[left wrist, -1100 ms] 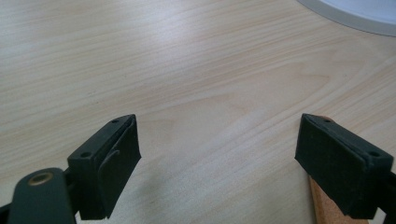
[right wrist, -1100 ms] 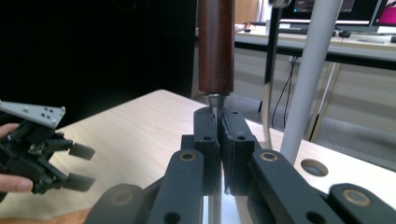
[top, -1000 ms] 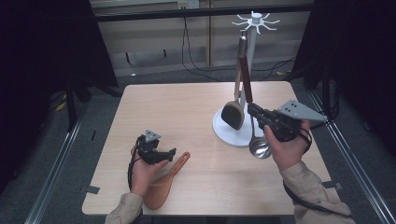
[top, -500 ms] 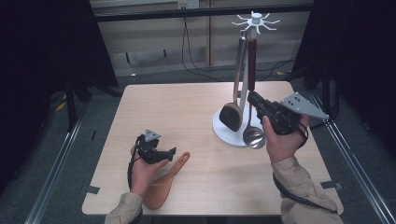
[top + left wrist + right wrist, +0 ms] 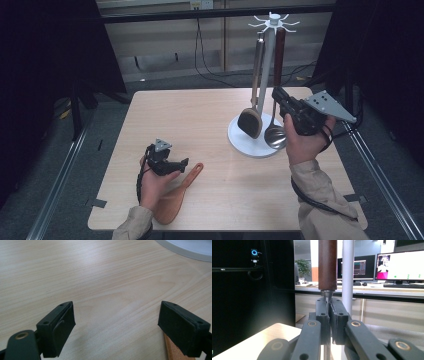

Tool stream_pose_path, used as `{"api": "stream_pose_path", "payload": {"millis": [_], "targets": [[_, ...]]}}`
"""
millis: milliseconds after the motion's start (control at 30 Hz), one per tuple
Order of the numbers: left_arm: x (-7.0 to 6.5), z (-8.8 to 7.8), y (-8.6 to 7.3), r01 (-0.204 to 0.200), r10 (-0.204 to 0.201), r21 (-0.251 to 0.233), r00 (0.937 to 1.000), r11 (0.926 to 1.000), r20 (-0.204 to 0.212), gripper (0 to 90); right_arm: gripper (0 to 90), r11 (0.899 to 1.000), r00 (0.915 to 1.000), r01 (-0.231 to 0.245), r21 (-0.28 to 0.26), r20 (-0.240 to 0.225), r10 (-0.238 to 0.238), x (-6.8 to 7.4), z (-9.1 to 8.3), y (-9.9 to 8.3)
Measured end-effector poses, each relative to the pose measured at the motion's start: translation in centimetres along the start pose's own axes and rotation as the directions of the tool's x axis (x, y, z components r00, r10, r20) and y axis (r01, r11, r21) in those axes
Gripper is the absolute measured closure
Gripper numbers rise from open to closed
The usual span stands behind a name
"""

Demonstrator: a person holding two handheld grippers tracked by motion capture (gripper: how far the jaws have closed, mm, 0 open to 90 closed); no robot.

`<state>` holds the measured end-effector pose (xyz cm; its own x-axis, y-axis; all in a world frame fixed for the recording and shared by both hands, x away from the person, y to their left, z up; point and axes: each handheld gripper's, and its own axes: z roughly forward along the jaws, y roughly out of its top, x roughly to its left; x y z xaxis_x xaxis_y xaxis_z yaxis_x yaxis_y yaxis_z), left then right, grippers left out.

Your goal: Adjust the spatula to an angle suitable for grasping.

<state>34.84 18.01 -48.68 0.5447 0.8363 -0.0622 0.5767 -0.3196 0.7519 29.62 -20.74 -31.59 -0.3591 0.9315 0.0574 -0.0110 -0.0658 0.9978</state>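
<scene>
A white utensil stand (image 5: 269, 60) rises at the table's right, its round base (image 5: 240, 142) on the wood. A ladle with a brown handle (image 5: 279, 55) and a steel bowl (image 5: 275, 136) hangs upright beside the pole. My right gripper (image 5: 276, 94) is shut on its thin metal shaft; in the right gripper view the jaws (image 5: 329, 302) pinch that shaft just under the brown handle (image 5: 327, 265). Whether the handle's top sits on a hook I cannot tell. My left gripper (image 5: 181, 163) rests open on the table, (image 5: 116, 315) nothing between its pads, next to an orange spatula (image 5: 175, 200).
A second utensil with a dark wooden head (image 5: 250, 122) hangs from the stand's left side. The stand's pole (image 5: 348, 272) is just right of the ladle handle. The spatula's edge (image 5: 175, 352) lies by the left gripper's right jaw. Desks with monitors (image 5: 400, 266) stand beyond the table.
My right gripper has lifted the ladle and swung it from tilted to upright against the stand; its bowl has left the table. The left gripper has stayed put.
</scene>
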Motion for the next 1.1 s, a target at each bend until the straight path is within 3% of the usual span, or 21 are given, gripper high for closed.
{"api": "stream_pose_path", "payload": {"millis": [500, 1100], "targets": [[0.0, 0.1, -0.1, -0.008, 0.008, 0.010, 1.0000, 0.9999, 0.001, 13.8, 86.9, 0.999, 0.9979, 0.040, 0.019, 0.049, -0.041, -0.1, 1.1, 0.2], [0.0, 0.2, -0.2, -0.009, 0.009, 0.010, 1.0000, 0.9999, 0.004, 14.1, 86.8, 0.998, 0.9955, 0.032, 0.046, 0.088, -0.036, -0.3, 2.0, -0.2]]}}
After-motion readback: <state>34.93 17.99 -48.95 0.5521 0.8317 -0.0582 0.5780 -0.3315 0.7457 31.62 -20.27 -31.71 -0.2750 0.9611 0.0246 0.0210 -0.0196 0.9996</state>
